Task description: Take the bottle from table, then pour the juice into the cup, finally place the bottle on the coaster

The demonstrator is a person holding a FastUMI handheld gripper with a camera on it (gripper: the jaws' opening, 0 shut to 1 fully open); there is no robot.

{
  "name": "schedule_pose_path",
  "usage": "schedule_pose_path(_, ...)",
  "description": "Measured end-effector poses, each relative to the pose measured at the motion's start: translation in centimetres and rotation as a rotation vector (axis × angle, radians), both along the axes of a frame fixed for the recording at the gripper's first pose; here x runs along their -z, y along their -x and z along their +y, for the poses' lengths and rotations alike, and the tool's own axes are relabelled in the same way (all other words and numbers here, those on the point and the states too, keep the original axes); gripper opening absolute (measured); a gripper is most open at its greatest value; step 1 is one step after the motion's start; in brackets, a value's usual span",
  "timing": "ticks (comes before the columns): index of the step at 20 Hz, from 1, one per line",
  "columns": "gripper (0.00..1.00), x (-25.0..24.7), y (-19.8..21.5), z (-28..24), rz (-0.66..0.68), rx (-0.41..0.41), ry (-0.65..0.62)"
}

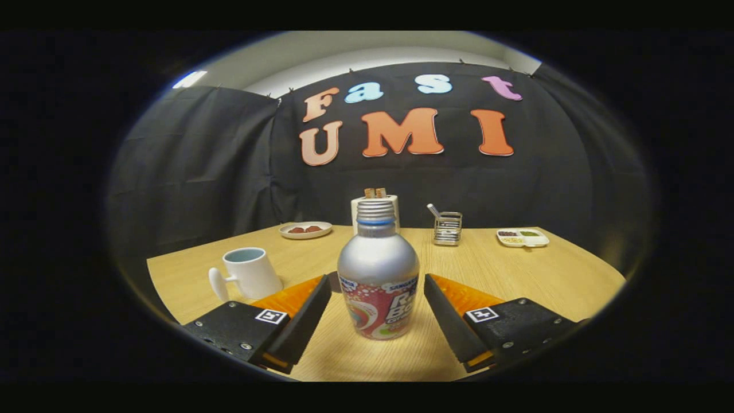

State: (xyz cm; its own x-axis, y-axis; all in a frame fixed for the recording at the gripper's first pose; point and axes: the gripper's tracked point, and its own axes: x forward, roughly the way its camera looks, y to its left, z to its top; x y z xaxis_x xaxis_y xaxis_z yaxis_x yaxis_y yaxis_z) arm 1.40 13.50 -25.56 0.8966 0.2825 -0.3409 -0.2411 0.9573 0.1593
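The gripper (378, 287) spreads wide around the upright silver aluminium bottle (378, 275) on the wooden bench (516, 275), fingers clear of it; white mug (250, 273) nearby.

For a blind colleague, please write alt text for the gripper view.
A silver bottle stands upright on the wooden table between the open gripper fingers, untouched. A white cup sits beside one finger; small dishes line the table's far edge.

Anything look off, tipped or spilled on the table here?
Nothing stands out. The bottle stands upright with its cap on, between the open gripper's fingers with a gap on each side. The cup is upright beside the left finger, and no spill shows on the table.
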Motion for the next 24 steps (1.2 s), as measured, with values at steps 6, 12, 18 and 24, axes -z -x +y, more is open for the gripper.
schedule_pose_path(6,0.96,1.1,0.0,0.4,0.044,-0.009,0.001)
schedule_pose_path(12,0.78,1.1,-0.1,0.2,0.054,0.009,0.004)
schedule_pose_path(18,0.77,-1.1,-0.4,0.8,0.028,-0.008,0.003)
schedule_pose_path(24,0.77,-2.9,-1.3,2.1,-0.004,-0.036,0.079)
